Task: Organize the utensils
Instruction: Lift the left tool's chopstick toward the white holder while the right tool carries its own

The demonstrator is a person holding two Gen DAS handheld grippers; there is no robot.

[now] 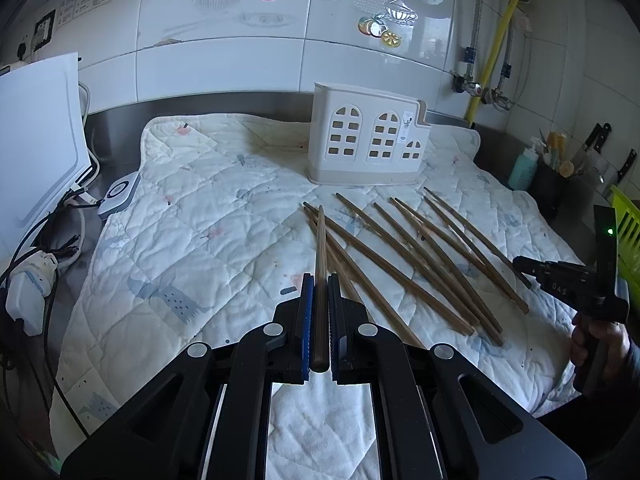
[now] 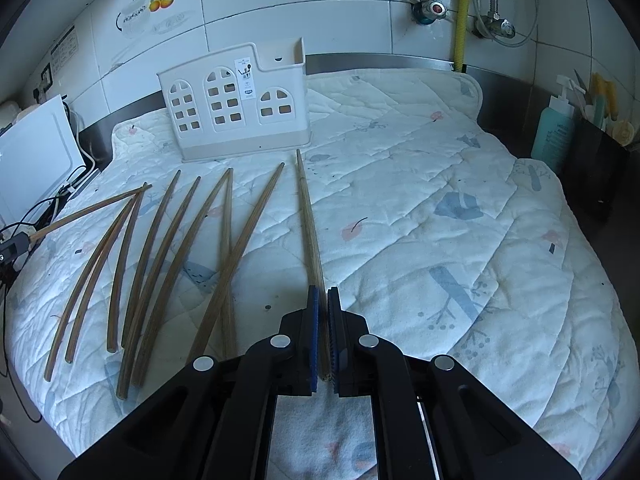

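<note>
Here we list, largest first. Quilt (image 2: 440, 168): white, padded, covers the counter and bears everything. Holder (image 2: 236, 104): white plastic, windowed front, upright at the quilt's back edge; we see nothing inside it. Loose chopsticks (image 2: 160, 252): a fan of brown sticks lying flat in front of the holder, some crossing. Left gripper (image 1: 319, 284): jaws narrow, clamped on one chopstick (image 1: 320, 280) that points forward toward the holder, lifted off the pile. Right gripper (image 2: 322, 298): jaws likewise narrow, pinching a chopstick (image 2: 308, 220) whose far tip reaches just short of the holder's base.

Step in hand, as we judge it: pickup done on both sides, transfer to the holder pending. The next move calls for raising each stick above the rim, tipping it steeply and releasing it into a compartment.

Hard to make out: the holder's inner divisions, whether the right stick's tip touches the quilt, and the exact count of crossed sticks. The person's hand (image 1: 596, 344) is cut off at the left view's edge.
</note>
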